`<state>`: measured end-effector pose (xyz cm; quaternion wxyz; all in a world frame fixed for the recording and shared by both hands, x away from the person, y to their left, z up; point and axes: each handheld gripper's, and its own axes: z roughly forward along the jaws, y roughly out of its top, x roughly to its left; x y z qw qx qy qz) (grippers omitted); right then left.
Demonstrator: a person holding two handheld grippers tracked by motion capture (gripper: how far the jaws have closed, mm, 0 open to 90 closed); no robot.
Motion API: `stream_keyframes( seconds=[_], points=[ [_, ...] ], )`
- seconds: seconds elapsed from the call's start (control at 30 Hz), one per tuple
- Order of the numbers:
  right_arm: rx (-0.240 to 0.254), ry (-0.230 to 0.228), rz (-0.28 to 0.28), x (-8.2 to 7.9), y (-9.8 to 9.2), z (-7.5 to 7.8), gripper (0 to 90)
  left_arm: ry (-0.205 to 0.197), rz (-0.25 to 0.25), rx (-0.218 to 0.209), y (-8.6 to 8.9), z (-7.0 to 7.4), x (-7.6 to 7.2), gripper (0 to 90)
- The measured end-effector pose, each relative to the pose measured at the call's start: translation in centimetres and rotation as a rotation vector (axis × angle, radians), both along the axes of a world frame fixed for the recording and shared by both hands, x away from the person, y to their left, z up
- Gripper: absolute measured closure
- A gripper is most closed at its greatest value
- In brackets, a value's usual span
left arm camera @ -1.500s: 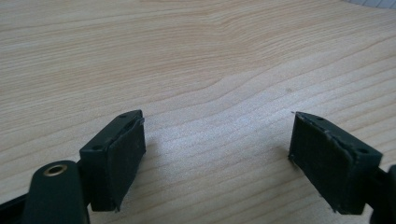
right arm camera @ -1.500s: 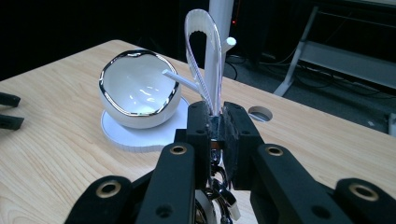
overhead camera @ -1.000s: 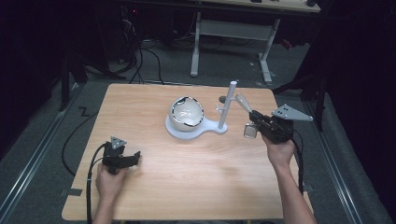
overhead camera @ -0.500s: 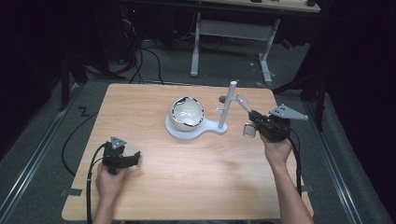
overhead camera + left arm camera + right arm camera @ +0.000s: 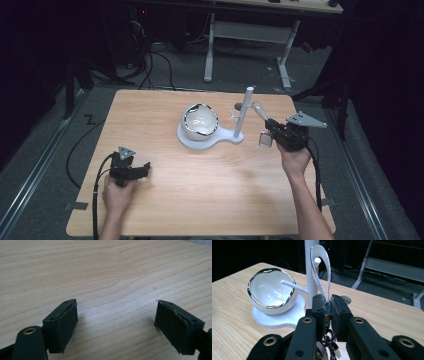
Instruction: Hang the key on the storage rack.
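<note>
Holding a clear plastic strap loop with dangling metal keyring bits, the right gripper has its jaws clamped at the loop's base, beside the white stand's post. It looks light, floppy and slick; that base seems the firmest hold. The high view adds the left gripper, jaws apart, resting on the table.

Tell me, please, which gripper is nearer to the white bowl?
The right gripper: it sits just beyond the stand's post from the white bowl, shut on a clear loop. The left gripper rests at the table's near-left part.
</note>
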<state>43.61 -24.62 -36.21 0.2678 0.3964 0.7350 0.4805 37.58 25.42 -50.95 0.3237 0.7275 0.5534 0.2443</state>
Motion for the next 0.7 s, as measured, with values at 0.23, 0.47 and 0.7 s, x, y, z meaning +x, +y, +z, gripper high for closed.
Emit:
stream_keyframes(
  seconds=[0.23,0.47,0.7],
  points=[
    [-0.012,0.012,0.0,0.4,0.4,-0.5,81.9,0.0,0.0,0.0,0.0,0.0,0.0,18.8],
    [-0.004,0.021,-0.005,0.7,0.5,-1.0,81.8,0.0,0.0,0.0,0.0,0.0,0.0,18.9],
    [-0.009,0.027,-0.008,0.9,0.7,-1.3,81.8,0.0,0.0,0.0,0.0,0.0,0.0,18.9]
  ],
)
